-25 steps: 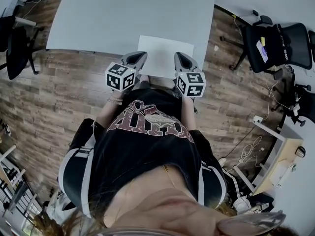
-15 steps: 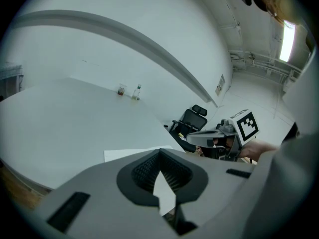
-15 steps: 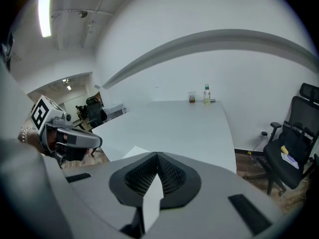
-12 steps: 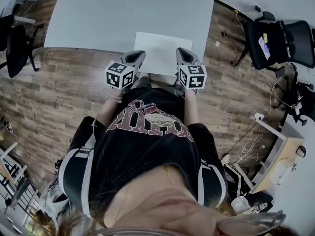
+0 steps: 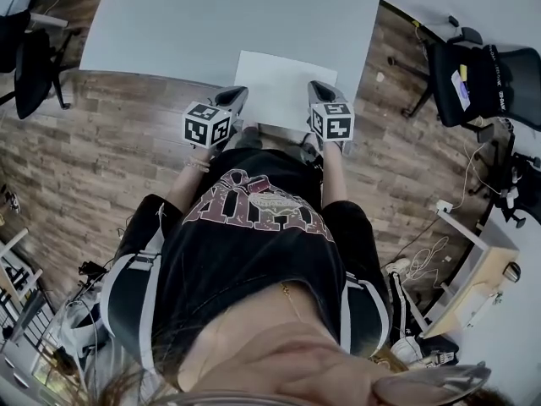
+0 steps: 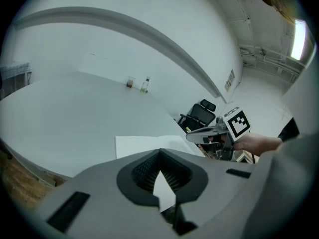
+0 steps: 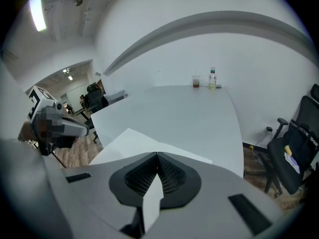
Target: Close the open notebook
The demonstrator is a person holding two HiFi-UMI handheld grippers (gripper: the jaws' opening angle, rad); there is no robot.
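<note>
Currently both left gripper (image 5: 236,96) and right gripper (image 5: 318,90) have fingers pressed together, empty; against the notebook (image 5: 283,83) just ahead, shut tips could skid and crease a page.

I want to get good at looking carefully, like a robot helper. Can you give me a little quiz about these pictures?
1. True or false: the notebook lies open on the table.
2. The left gripper has its jaws: A wide apart; B together, nothing between; C clamped on a page.
3. In the head view, what black thing stands on the floor to the right of the table?
Key: 1 true; 2 B; 3 an office chair.
</note>
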